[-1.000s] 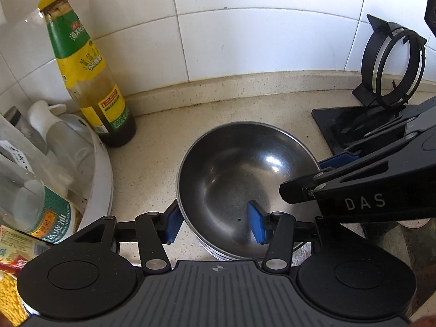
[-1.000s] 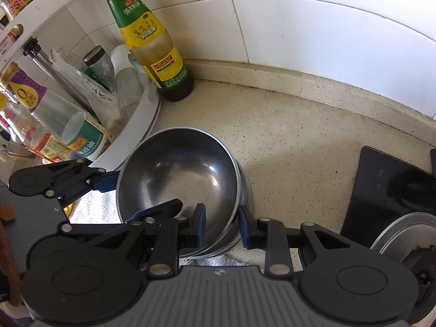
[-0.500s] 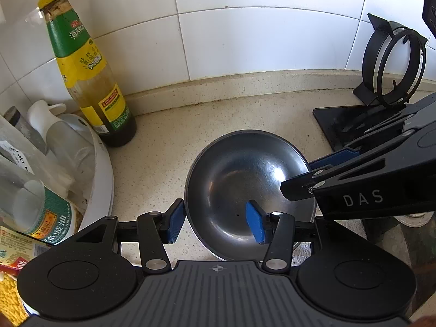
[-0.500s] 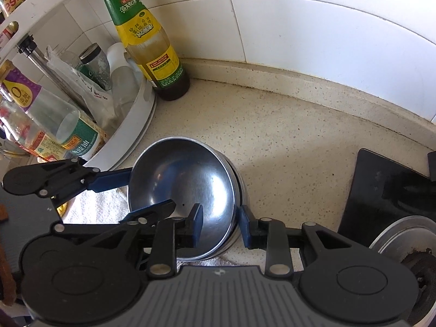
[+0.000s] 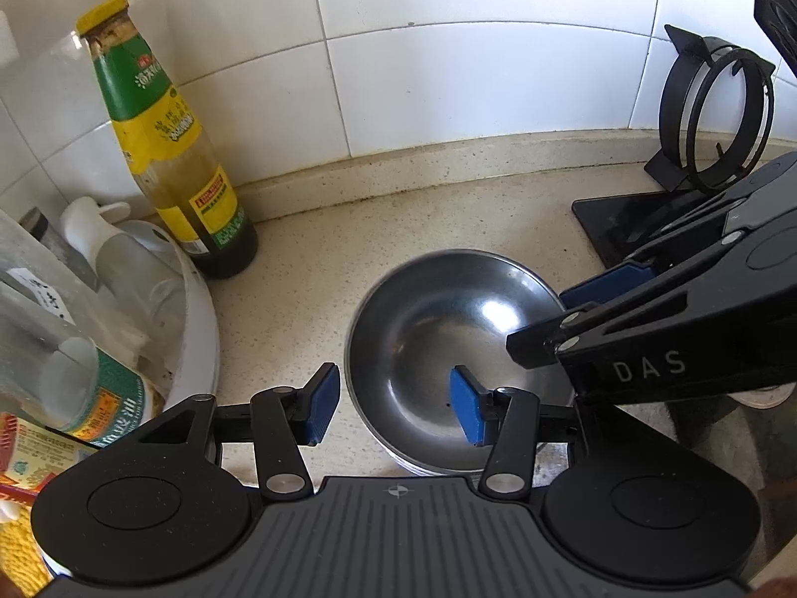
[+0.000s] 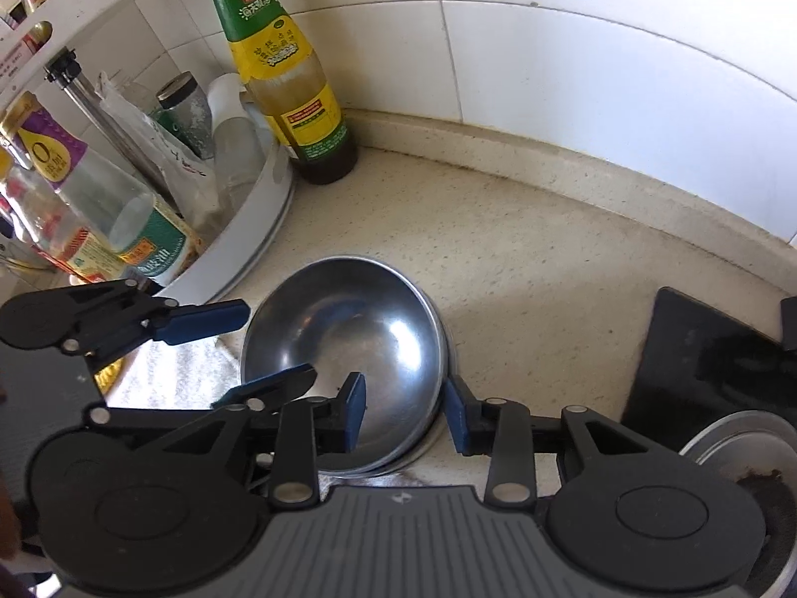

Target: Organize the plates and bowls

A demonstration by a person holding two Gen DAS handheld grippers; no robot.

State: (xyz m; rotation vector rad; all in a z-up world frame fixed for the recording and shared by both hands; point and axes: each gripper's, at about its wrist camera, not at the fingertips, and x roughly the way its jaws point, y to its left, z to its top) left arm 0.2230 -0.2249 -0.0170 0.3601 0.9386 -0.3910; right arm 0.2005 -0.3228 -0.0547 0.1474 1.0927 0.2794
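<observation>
Grippers come first: the left gripper (image 5: 396, 401) stands wide, its two blue pads astride the near-left rim of the steel bowl (image 5: 448, 344) and not pressing it. The right gripper (image 6: 406, 416) is wide too, one pad inside the right rim, one outside. The bowl sits nested on other bowls on the speckled counter (image 6: 523, 249), near the sauce bottle (image 6: 284, 74). It looks light, stiff and slippery, so the thin rim is probably the best hold. "DAS" is readable on the right gripper's body; the bottle label's Chinese text is too small.
</observation>
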